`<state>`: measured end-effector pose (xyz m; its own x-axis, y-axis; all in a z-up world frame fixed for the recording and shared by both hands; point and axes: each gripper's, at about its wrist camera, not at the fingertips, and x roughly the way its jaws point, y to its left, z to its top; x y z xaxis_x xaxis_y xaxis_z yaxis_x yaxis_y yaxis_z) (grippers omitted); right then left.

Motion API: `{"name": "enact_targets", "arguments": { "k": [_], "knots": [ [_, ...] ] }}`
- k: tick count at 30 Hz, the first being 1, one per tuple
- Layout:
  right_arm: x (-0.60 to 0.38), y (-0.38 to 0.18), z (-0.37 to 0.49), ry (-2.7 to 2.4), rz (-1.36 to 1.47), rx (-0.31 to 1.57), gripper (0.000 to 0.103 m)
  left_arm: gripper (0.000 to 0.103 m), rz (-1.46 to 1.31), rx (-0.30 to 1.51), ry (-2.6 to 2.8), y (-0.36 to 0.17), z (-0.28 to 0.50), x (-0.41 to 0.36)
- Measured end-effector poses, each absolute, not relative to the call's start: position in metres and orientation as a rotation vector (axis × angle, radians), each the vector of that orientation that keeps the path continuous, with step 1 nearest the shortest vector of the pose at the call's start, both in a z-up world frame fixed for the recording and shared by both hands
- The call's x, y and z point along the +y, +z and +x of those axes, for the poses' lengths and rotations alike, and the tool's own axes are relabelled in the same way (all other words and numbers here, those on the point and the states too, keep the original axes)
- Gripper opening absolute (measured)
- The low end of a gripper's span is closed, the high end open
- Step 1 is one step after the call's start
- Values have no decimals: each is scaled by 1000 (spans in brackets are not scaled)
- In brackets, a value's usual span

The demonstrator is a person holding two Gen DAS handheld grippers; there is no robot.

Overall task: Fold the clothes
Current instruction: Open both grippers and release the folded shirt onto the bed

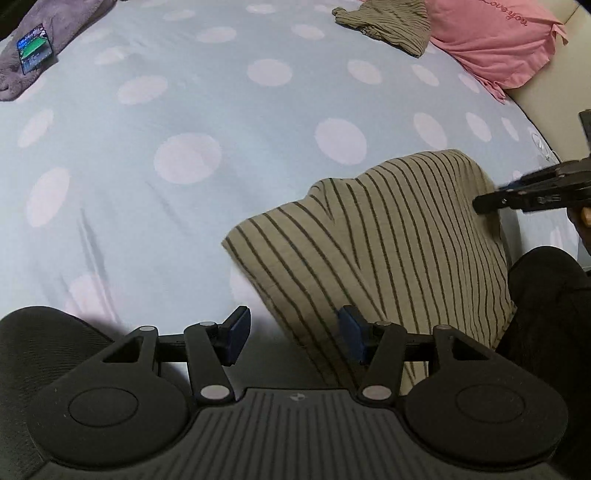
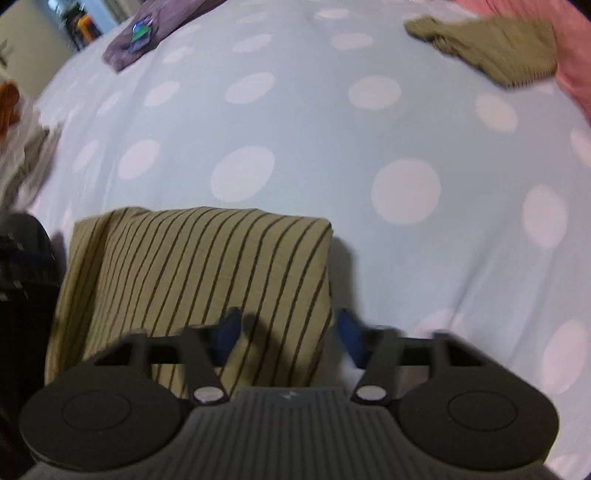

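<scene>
A folded olive garment with dark stripes (image 1: 384, 236) lies at the near edge of the bed; it also shows in the right wrist view (image 2: 199, 273). My left gripper (image 1: 293, 334) is open and empty, its jaws just above the garment's near left corner. My right gripper (image 2: 286, 338) is open over the garment's near right part, holding nothing. The right gripper also shows at the right edge of the left wrist view (image 1: 487, 203), by the garment's far right side.
The bed has a pale blue sheet with white dots (image 1: 207, 122). A second striped olive garment (image 1: 391, 22) and a pink pillow (image 1: 495, 44) lie at the far right. A phone (image 1: 34, 51) rests on a grey-purple cloth (image 1: 59, 22) at the far left.
</scene>
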<state>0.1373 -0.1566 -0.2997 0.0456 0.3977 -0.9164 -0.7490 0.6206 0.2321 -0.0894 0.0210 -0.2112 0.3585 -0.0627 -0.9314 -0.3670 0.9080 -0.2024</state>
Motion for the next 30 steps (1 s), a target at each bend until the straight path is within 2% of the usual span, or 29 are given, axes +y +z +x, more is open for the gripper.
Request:
{"name": "enact_targets", "arguments": {
  "k": [1,9,13,15,16,17,18,20,22,23,24,25,26,27,30],
  "knots": [
    [-161,-302,136,905,-360,1239,1,51,-415,1195,198,-213,-93,18],
    [-191,-281,170,849,-340,1168,1,51,-406,1207,223,-215,-94,27],
    [-179,-291,163,888,-340,1199,2,51,-539,1168,165,-216,-92,32],
    [-174,-298,156,924,-340,1246,10,51,-576,1161,139,-216,-91,33],
    [-173,-301,153,939,-337,1269,22,52,-574,1168,142,-217,-90,33],
    [-173,-303,152,948,-319,1289,46,51,-548,1187,165,-220,-89,33],
    [-175,-304,152,955,-288,1303,54,51,-534,1205,185,-223,-88,33],
    [-181,-304,151,966,-219,1324,56,51,-530,1224,204,-229,-87,35],
    [-184,-305,151,983,-164,1347,54,51,-574,1201,185,-231,-86,37],
    [-184,-307,150,989,-154,1361,47,50,-607,1175,164,-232,-86,38],
    [-184,-310,149,995,-155,1378,40,43,-650,1152,137,-234,-85,40],
    [-184,-312,147,997,-167,1389,23,19,-691,1144,118,-236,-83,41],
    [-184,-312,145,995,-198,1388,1,3,-715,1147,107,-238,-82,42],
    [-183,-312,144,992,-227,1380,0,0,-711,1151,108,-238,-81,41],
    [-190,-305,150,971,-227,1345,0,0,-610,1170,149,-234,-85,40]
  ]
}}
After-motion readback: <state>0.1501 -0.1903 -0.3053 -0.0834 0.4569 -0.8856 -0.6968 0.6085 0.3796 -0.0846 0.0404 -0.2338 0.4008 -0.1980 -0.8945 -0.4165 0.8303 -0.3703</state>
